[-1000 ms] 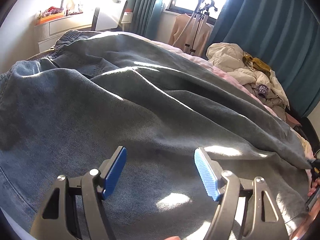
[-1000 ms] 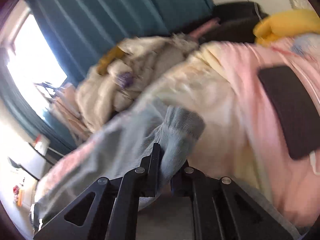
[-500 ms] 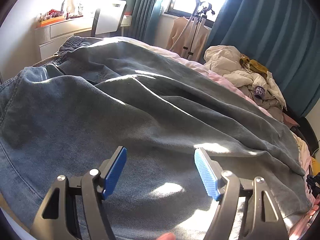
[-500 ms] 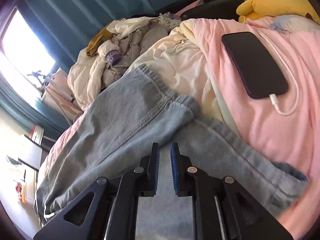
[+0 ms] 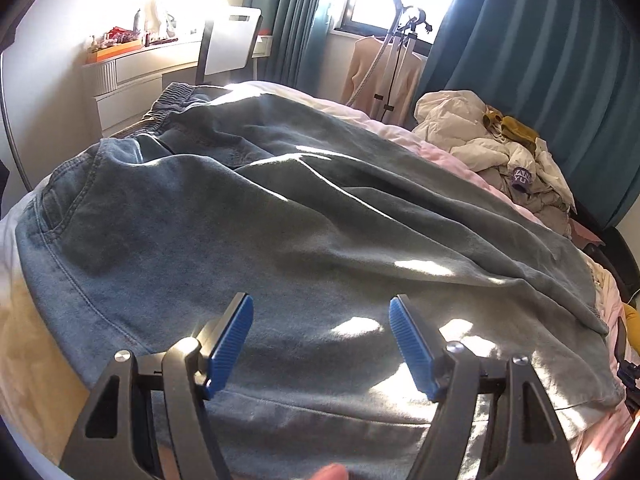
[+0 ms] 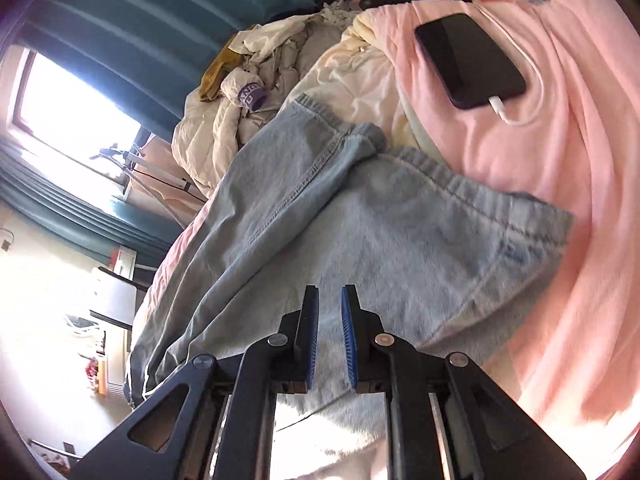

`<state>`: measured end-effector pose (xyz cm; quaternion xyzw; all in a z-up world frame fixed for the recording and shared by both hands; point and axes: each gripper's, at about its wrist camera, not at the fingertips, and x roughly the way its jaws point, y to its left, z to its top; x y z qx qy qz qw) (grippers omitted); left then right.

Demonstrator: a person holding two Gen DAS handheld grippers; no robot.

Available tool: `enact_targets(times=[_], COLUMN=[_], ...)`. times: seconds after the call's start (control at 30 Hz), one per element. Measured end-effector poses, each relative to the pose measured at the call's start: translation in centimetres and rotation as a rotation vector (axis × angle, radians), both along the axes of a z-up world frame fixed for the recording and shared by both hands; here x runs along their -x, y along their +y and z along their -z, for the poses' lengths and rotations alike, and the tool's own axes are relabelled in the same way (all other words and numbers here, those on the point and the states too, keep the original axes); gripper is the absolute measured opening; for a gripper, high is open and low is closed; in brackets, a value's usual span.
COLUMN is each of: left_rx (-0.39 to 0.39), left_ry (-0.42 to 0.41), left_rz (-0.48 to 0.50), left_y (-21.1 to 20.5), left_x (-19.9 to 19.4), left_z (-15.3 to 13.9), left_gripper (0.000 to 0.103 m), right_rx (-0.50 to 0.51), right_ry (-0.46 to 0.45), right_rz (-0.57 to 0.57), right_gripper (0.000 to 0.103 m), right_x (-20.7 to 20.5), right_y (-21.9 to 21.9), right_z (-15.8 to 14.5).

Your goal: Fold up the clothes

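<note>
I find the jeans [image 5: 320, 216] spread flat across the pink bedding [image 6: 568, 184]. My left gripper [image 5: 320, 332] hangs released above the denim. My right gripper [image 6: 330, 332] has just parted slightly (narrow gap, nothing gripped), hems beside the phone [image 6: 468, 60].

Faded blue jeans [image 5: 304, 216] lie spread lengthwise over the pink bed [image 6: 572, 184], wrinkled and sun-patched. The elastic waistband [image 5: 176, 94] is at the far end; one leg hem [image 6: 472, 188] lies flat, the other [image 6: 352, 136] bunched beside it.
</note>
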<state>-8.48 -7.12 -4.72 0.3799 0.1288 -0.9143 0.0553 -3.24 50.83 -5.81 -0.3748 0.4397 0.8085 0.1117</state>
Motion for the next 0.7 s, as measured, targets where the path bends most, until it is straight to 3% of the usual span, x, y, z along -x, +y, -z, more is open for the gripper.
enact_targets(times=[0.27,0.7], left_rx=[-0.077,-0.226], left_ry=[-0.076,-0.081], left_rz=[-0.137,-0.540], left_y=[-4.0,-15.1], left_x=[-2.0,-5.2], left_z=[0.3,0.5], left_gripper=[0.072,0.072], right_rx=[0.063,0.115], right_ry=[-0.002,-0.012], right_rz=[0.016,0.066], right_gripper=[0.019,0.029], right_x=[-0.8,-1.4], right_y=[0.5,1.4], right_z=[0.8,1.7])
